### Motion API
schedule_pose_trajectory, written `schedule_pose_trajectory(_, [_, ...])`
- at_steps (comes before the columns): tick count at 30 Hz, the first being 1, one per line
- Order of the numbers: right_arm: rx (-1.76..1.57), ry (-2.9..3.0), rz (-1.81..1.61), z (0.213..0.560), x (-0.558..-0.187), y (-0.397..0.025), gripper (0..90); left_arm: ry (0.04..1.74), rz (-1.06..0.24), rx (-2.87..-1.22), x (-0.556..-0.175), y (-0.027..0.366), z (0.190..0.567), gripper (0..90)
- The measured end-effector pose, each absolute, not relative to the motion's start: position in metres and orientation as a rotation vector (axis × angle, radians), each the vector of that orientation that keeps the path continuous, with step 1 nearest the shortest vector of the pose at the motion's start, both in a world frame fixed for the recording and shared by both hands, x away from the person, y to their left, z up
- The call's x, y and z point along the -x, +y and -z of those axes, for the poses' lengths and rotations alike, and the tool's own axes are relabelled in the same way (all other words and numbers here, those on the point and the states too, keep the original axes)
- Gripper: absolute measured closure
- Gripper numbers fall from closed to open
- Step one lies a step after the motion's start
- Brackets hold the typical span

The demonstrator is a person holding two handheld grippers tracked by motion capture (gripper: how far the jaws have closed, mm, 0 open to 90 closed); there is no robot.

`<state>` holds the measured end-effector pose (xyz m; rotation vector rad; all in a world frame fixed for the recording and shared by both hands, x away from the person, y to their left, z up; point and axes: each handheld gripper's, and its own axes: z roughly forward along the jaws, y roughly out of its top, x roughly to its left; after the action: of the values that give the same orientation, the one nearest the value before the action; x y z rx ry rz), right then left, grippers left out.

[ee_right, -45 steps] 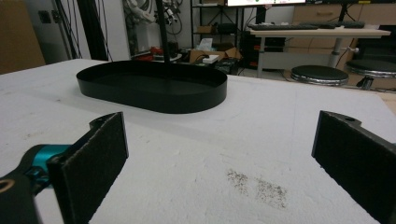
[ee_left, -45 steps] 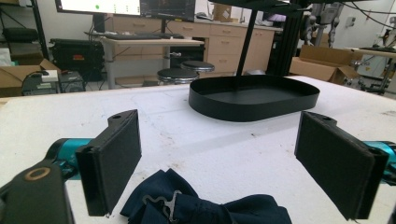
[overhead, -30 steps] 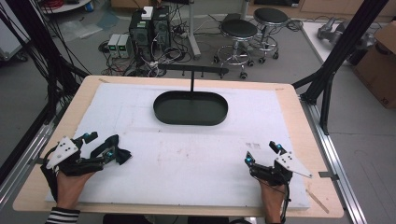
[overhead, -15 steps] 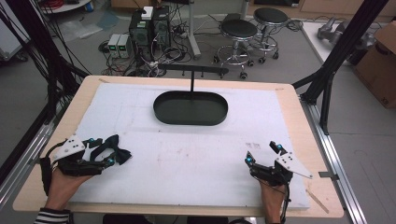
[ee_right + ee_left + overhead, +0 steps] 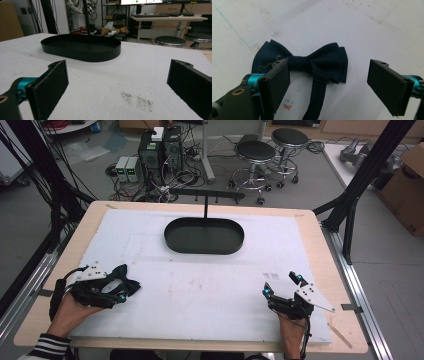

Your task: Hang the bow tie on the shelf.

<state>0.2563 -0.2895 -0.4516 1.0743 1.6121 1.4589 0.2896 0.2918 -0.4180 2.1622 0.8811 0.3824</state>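
Note:
A dark navy bow tie [image 5: 324, 57] lies flat on the white table cover, its strap [image 5: 317, 100] running back between my left gripper's jaws. My left gripper [image 5: 330, 87] is open just above it, with the left jaw over the tie's left wing and the right jaw out past its right wing. From the high view the bow tie [image 5: 129, 283] sits at the tip of the left gripper [image 5: 117, 287] near the table's front left. My right gripper [image 5: 281, 285] rests open at the front right, nothing between its jaws [image 5: 120, 86].
A black oval tray [image 5: 172, 242] sits at the table's far middle, also ahead of the right gripper [image 5: 82, 55]. A black T-shaped stand [image 5: 205, 195] rises behind it. The white cover [image 5: 210, 290] spans the wooden table. Stools and computers stand beyond.
My left gripper has slid a little to the right, closer over the bow tie. The tie and my right gripper have stayed put.

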Motion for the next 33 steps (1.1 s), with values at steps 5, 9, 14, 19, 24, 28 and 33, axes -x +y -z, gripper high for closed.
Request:
schedule_pose_trajectory(5, [-1.085,1.61,-1.465,0.452,-0.256,-0.289,2.5,0.88,-0.334,-2.2,-0.293,0.293,0.417,30.1])
schedule_pose_trajectory(9, [-1.085,1.61,-1.465,0.452,-0.256,-0.289,2.5,0.885,-0.291,-2.218,-0.296,0.293,0.42,33.6])
schedule_pose_trajectory(14, [-1.083,1.61,-1.462,0.452,-0.256,-0.289,2.5,0.901,-0.272,-2.236,-0.299,0.293,0.422,37.8])
schedule_pose_trajectory(19, [-1.075,1.611,-1.458,0.452,-0.256,-0.289,2.5,0.93,-0.263,-2.255,-0.3,0.292,0.424,43.9])
schedule_pose_trajectory(24, [-1.073,1.611,-1.457,0.452,-0.256,-0.289,2.5,0.959,-0.245,-2.257,-0.302,0.293,0.425,48.6])
schedule_pose_trajectory(28, [-1.083,1.613,-1.46,0.452,-0.256,-0.289,2.5,0.98,-0.24,-2.266,-0.303,0.293,0.425,55.4])
schedule_pose_trajectory(33, [-1.085,1.613,-1.46,0.451,-0.256,-0.288,2.5,0.973,-0.238,-2.269,-0.304,0.293,0.425,64.2])
